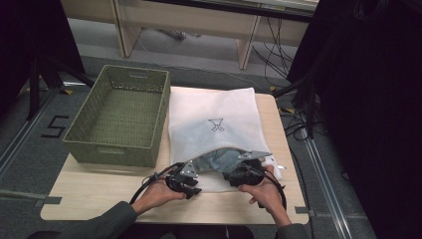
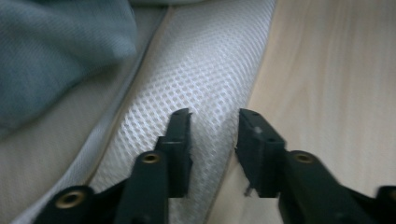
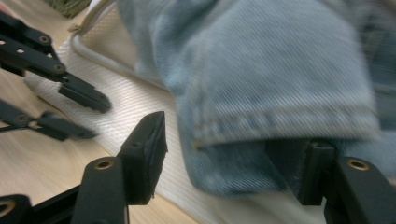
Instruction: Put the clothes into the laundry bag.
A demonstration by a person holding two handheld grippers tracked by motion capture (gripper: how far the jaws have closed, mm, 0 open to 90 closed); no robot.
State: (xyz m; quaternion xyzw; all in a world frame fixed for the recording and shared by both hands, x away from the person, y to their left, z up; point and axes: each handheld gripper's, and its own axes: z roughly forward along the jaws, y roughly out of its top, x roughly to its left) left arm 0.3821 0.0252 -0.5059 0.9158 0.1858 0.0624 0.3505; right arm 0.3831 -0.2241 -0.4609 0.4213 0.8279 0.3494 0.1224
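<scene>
Both sets of fingers stand parted at the mouth of the white mesh laundry bag [image 1: 214,124], the landmark for everything else. In the left gripper view the left gripper [image 2: 214,135] has its jaws a modest gap apart over the bag's lower mesh flap, just at the flap's edge where the wooden table [image 2: 336,70] begins; nothing sits between them. In the right gripper view the right gripper [image 3: 229,154] is spread much wider, its jaws to either side of the hemmed edge of a light blue denim garment [image 3: 280,79] that pokes out of the bag's opening. One jaw is clear of the cloth; the other is partly hidden under the hem, and the blur makes it hard to say whether it touches the fabric, but the jaws are not closed on it.

From the high view, the denim lies in the bag's open mouth at its near edge, with most of the bag flat on the table beyond it. A person's left hand [image 1: 157,194] and right hand [image 1: 263,191] hold the grippers just in front of that mouth. A green woven basket [image 1: 89,134] sits just beside the bag's left edge, hollow side up.
</scene>
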